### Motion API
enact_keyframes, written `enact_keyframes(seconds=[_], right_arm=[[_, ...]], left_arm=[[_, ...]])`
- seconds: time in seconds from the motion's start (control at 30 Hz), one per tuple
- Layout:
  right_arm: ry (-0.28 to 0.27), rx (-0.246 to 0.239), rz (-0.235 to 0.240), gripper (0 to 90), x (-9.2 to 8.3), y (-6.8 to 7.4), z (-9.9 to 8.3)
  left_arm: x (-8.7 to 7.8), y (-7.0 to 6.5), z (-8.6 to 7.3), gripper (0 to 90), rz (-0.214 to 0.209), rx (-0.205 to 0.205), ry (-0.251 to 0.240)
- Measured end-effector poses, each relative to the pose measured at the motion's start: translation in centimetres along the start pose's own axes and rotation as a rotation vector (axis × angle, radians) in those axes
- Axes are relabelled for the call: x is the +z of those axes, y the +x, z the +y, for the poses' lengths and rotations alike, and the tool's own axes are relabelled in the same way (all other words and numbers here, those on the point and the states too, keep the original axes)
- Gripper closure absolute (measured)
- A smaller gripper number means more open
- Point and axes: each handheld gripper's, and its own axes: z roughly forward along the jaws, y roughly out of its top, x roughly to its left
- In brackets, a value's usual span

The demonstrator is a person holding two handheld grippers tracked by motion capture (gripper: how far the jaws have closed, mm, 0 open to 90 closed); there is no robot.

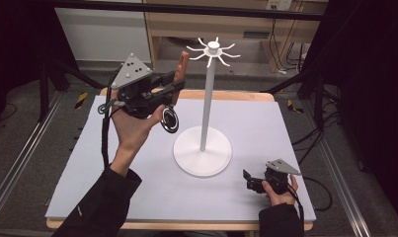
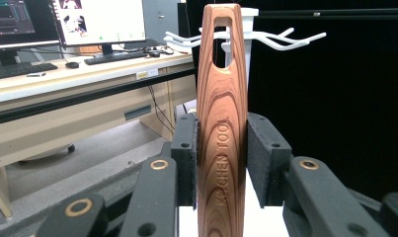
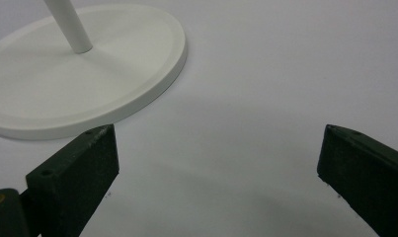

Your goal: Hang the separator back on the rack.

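Observation:
My left gripper (image 1: 173,88) is raised above the table's back left, shut on a wooden-handled kitchen tool (image 1: 182,65). The tool's round dark head (image 1: 170,120) hangs below the hand. In the left gripper view the striped wooden handle (image 2: 221,123) stands upright between the pads, its slotted end (image 2: 221,39) level with the white hooks (image 2: 290,40). A white hook stand (image 1: 207,98) rises mid-table, with a ring of hooks (image 1: 214,49) on top and a round base (image 1: 202,150). Low at the front right, my right gripper (image 1: 248,179) is open, its pads (image 3: 78,170) wide apart with nothing between them, near the stand's base (image 3: 88,79).
A pale grey mat (image 1: 137,182) covers the wooden table. Behind it stands a wooden shelf unit (image 1: 246,24). A desk with monitors and a keyboard (image 2: 112,57) lies beyond the left gripper. Black frame legs (image 1: 317,94) and cables (image 1: 310,138) flank the table.

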Motion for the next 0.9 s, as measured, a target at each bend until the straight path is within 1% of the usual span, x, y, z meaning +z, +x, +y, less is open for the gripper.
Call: enact_keyframes(seconds=[0.13, 0.5, 0.73, 0.8, 0.9], right_arm=[[-0.001, -0.001, 0.001, 2.8, 0.0, 0.0, 0.0], [-0.001, 0.000, 0.003, 2.8, 0.0, 0.0, 0.0], [0.000, 0.002, 0.004, 2.8, 0.0, 0.0, 0.0], [-0.001, -0.001, 0.003, 2.8, 0.0, 0.0, 0.0], [-0.001, -0.001, 0.003, 2.8, 0.0, 0.0, 0.0]], left_arm=[[0.4, -0.1, 0.1, 67.1, 0.006, 0.010, 0.007], [1.3, -0.2, 0.1, 67.1, 0.009, 0.019, 0.023], [1.9, -0.3, 0.0, 67.1, 0.005, 0.014, 0.026], [2.0, -0.3, -0.1, 67.1, -0.001, 0.005, 0.027], [2.2, -0.4, -0.1, 67.1, -0.003, 0.007, 0.026]])
